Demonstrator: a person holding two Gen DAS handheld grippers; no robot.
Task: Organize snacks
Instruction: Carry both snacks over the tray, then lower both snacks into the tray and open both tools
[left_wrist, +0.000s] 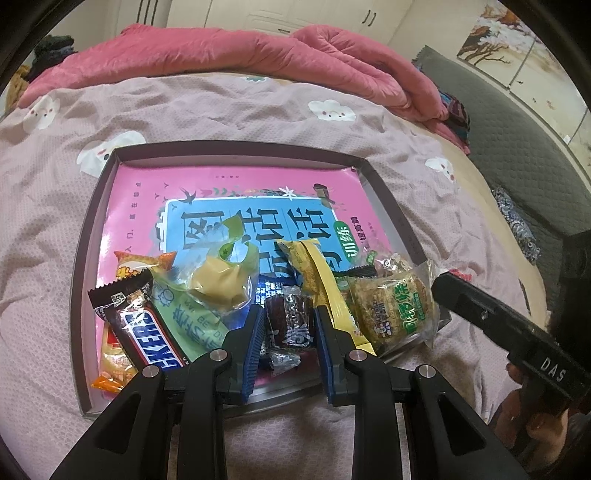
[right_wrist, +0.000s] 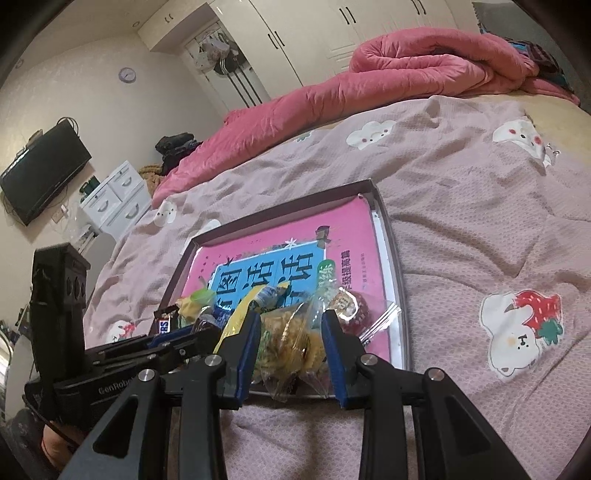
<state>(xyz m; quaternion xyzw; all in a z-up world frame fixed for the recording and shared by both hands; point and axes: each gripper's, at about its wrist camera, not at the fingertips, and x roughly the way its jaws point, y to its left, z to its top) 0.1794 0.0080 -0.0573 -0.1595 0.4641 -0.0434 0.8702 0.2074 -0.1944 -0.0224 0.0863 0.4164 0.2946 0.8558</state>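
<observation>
One shallow tray (left_wrist: 388, 201), lined with one pink book (left_wrist: 147, 206), is seen on the cloud-print bedsheet (left_wrist: 55, 229), the snacks being heaped against its near rim while its far half is left bare. One Snickers bar (left_wrist: 147, 332) is counted at the left of the heap. The left gripper (left_wrist: 288, 332) is spread around one dark wrapped candy (left_wrist: 291, 325), apparently without touching, and the right gripper (right_wrist: 290, 350) around one clear cracker packet (right_wrist: 295, 343), contact not being discernible.
</observation>
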